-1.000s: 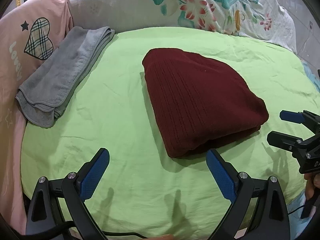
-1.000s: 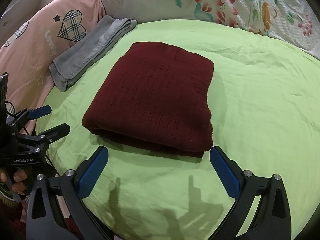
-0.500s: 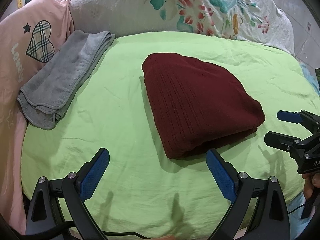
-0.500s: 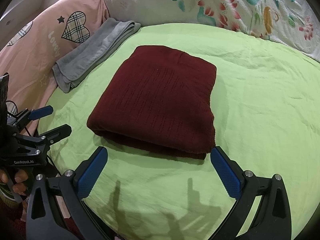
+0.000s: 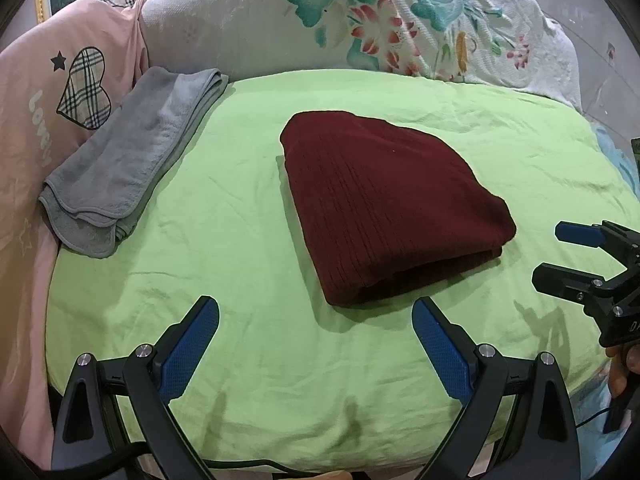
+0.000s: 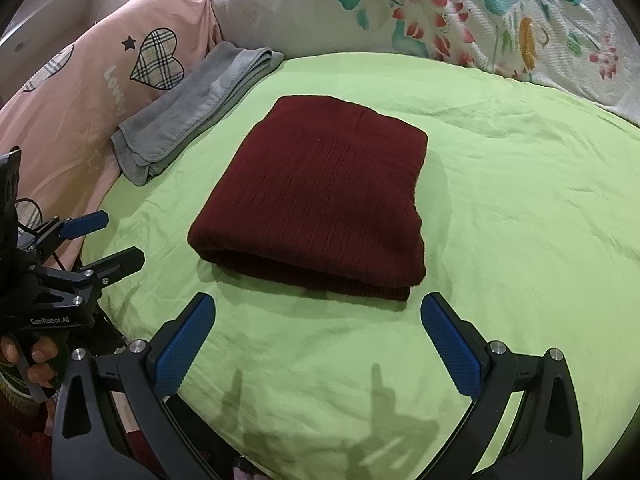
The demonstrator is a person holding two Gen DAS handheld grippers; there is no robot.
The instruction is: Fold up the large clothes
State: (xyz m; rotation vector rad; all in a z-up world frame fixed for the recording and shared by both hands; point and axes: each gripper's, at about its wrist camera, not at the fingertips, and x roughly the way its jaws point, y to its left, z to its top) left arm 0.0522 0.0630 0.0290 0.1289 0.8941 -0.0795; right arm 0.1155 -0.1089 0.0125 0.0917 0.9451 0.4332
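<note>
Two tools were held wide open and empty over the near edge of the bed [image 5: 248, 240] — the left tool [image 5: 316, 322] short of the near left corner of the dark red sweater [image 5: 384, 200], the right tool [image 6: 318, 320] short of its near edge. The sweater lay in the middle of the green sheet, already folded into a compact, thick rectangle, touched by neither tool.

The folding step was judged finished, or very nearly so; what remained was perhaps a last smoothing, or a lift of the bundle to a stack. For a lift, both tools would need to be slid under the rounded near fold and closed on all layers together, lest the bundle fall open.

The long axis was seen to run from near to far — slightly slanted toward the far left — with the rounded fold facing the tools. A folded grey towel [image 5: 128, 160] lay well apart at the far left, against a pink pillow [image 5: 44, 92].
</note>
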